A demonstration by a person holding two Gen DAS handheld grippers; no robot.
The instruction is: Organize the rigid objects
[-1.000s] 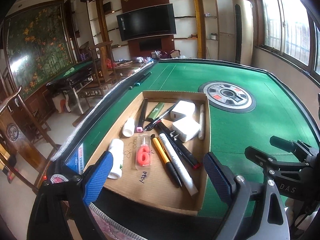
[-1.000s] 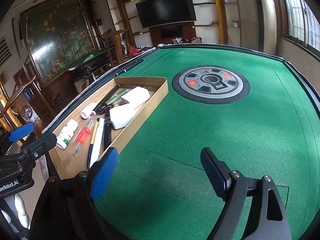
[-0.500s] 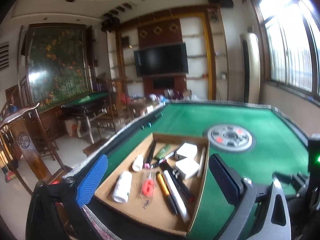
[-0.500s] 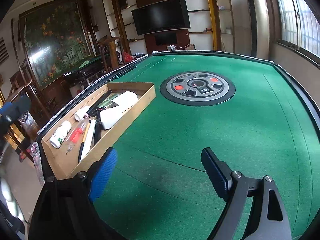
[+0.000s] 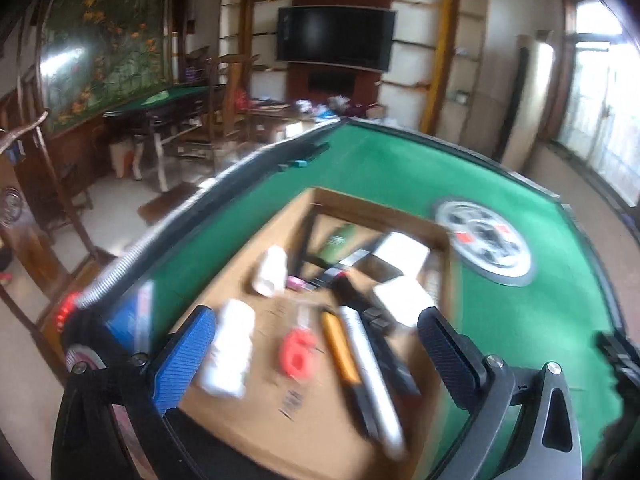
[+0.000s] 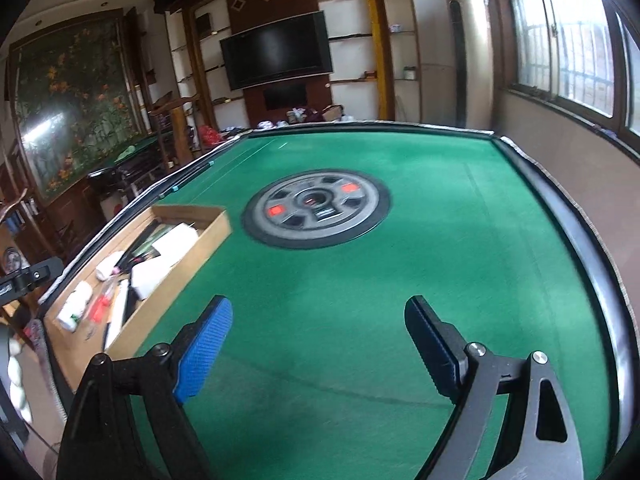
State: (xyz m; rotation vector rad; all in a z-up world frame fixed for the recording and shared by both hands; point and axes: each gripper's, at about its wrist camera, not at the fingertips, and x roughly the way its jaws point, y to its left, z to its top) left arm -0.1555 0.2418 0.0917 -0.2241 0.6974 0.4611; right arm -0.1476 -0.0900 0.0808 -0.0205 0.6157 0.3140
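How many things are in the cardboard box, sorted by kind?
In the cardboard box, left wrist view, blurred, so roughly:
White bottles: 2
White chargers: 2
Pens and markers: about 6, they overlap
Red packet: 1
Green tube: 1
Total: about 12

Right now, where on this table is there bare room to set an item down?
The green felt is bare between the cardboard tray, the round centre console and the right rim, including under the right claw, whose jaws are opening on nothing. The tray is crowded with pens, bottles and white adapters.
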